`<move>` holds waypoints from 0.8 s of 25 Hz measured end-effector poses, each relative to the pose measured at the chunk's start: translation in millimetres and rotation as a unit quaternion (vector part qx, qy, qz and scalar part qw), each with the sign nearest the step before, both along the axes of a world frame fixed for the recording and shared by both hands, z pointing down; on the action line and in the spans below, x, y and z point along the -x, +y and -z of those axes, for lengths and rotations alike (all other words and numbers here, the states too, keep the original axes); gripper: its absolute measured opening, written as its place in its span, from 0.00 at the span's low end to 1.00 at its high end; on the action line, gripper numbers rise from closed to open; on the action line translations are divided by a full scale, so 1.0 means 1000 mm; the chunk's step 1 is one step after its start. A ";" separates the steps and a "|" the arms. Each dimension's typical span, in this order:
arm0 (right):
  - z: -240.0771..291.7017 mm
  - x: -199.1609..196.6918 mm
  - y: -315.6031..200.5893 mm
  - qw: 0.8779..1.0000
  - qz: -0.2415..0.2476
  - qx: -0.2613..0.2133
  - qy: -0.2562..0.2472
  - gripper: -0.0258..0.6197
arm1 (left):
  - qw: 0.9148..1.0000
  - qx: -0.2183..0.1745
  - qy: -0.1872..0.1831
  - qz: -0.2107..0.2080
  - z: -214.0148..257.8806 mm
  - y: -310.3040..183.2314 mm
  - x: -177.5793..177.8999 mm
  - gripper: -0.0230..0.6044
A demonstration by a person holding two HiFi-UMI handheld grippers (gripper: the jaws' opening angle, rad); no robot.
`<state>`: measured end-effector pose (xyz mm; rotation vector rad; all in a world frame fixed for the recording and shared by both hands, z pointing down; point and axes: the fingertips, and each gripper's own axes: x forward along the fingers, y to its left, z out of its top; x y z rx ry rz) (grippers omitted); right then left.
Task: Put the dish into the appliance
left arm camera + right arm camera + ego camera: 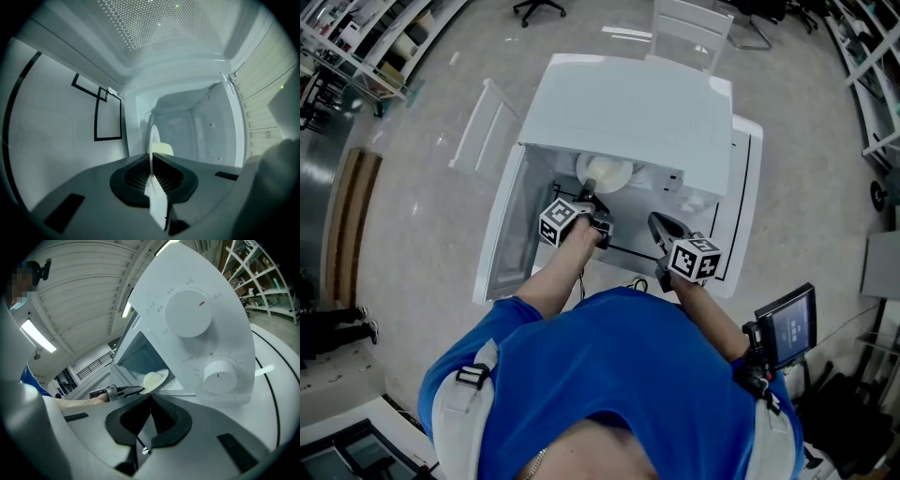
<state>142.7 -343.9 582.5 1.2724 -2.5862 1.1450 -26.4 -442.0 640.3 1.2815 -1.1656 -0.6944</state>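
Dish (pixel 606 173) was rim-pinched in L gripper (pixel 593 202) jaws, in appliance (pixel 628 112) mouth at 12 o'clock; R gripper (pixel 660 223) jaws closed, empty. Risk: thin pinch slips, dish drops.

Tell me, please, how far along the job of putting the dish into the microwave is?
Done: the door of the microwave is open, and the left gripper is shut on the dish at its rim. In hand: the dish is held at the microwave's mouth, not set down. Left: carry it in, put it down, let go and pull out. The right gripper is shut and empty.
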 end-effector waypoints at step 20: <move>0.001 -0.001 -0.003 1.000 -0.006 -0.003 -0.002 0.04 | 0.991 -0.063 -0.092 -0.069 0.006 -0.017 -0.005 0.18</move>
